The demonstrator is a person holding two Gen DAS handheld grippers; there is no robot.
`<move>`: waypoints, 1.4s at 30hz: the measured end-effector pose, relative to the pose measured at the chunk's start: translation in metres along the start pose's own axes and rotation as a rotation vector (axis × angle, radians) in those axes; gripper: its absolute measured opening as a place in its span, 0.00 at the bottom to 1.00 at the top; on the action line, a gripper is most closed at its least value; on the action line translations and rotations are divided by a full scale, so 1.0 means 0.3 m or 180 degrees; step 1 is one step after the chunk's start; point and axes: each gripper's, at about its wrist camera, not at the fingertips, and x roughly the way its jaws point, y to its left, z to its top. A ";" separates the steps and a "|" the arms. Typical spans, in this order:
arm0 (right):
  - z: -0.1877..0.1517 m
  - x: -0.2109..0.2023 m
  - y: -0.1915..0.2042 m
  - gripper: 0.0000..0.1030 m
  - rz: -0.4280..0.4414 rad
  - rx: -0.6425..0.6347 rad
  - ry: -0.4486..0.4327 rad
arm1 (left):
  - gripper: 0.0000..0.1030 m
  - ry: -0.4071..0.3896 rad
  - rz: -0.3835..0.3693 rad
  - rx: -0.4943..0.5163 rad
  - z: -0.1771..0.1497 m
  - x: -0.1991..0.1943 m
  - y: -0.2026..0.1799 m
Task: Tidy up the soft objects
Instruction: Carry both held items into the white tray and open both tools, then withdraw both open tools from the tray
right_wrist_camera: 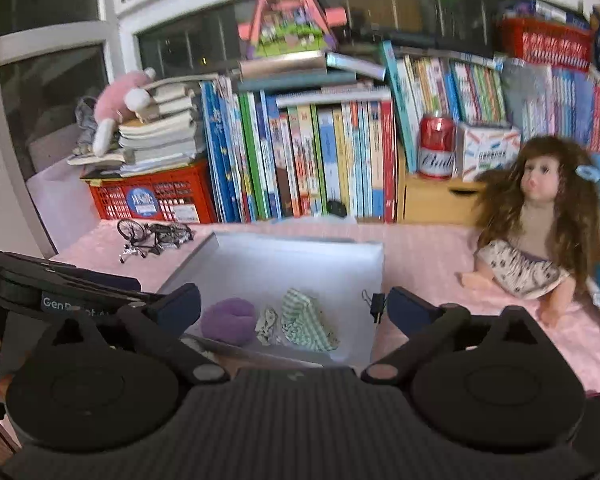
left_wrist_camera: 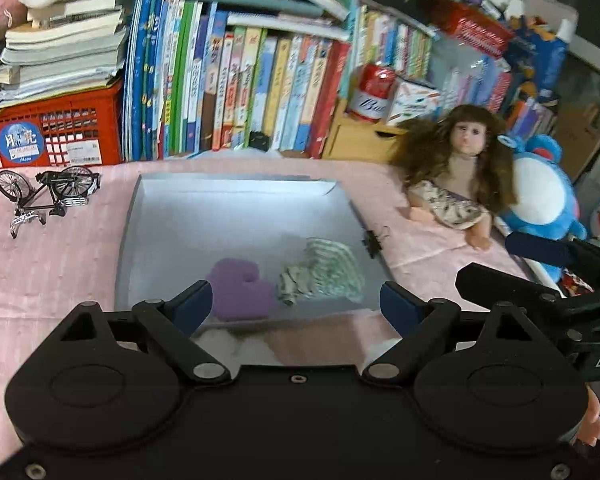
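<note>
Blue-padded jaws of the left gripper (left_wrist_camera: 296,306) stand apart with nothing between them; the right gripper (right_wrist_camera: 294,308) is likewise spread wide and empty. Both hang above the near edge of the tray (left_wrist_camera: 236,204) on the pink-covered desk (left_wrist_camera: 52,264). Just ahead and below, inside the tray's near end, lie a purple sponge (left_wrist_camera: 242,290), a small patterned cloth (left_wrist_camera: 296,284) and a checked cloth (left_wrist_camera: 334,266), side by side. Remaining candidates sit to the right: the doll (right_wrist_camera: 528,232), reclining, long axis running diagonally, and beside it the blue plush (left_wrist_camera: 540,200). Judgement: the right gripper is nearer to both.
</note>
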 end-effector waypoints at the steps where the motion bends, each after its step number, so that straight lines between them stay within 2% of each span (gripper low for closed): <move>1: -0.011 -0.022 0.007 1.00 -0.0013 -0.0018 -0.0057 | 0.88 -0.0039 -0.0013 0.0014 -0.014 -0.017 -0.007; 5: -0.064 -0.101 0.021 1.00 -0.0028 -0.0012 -0.0262 | 0.89 -0.0192 -0.0077 0.0088 -0.083 -0.088 -0.033; 10: -0.143 -0.173 0.041 1.00 -0.0189 -0.0094 -0.0516 | 0.93 -0.0438 -0.0088 0.0172 -0.187 -0.164 -0.067; 20: -0.296 -0.260 0.019 1.00 -0.0326 -0.0045 -0.0769 | 0.94 -0.0533 -0.0046 0.0263 -0.370 -0.210 -0.093; 26: -0.376 -0.285 -0.005 1.00 -0.0461 0.0032 -0.0801 | 0.94 -0.0716 0.0110 0.0266 -0.462 -0.226 -0.101; 30: -0.426 -0.286 -0.021 1.00 -0.0530 0.0090 -0.0770 | 0.94 -0.0722 0.0159 0.0249 -0.503 -0.220 -0.102; 36: -0.483 -0.271 -0.026 1.00 -0.0682 0.0045 -0.0691 | 0.97 -0.0901 0.0347 0.0104 -0.576 -0.219 -0.102; 42: -0.529 -0.244 -0.039 1.00 -0.0797 0.0053 -0.0545 | 0.98 -0.0751 0.0334 0.0246 -0.635 -0.176 -0.117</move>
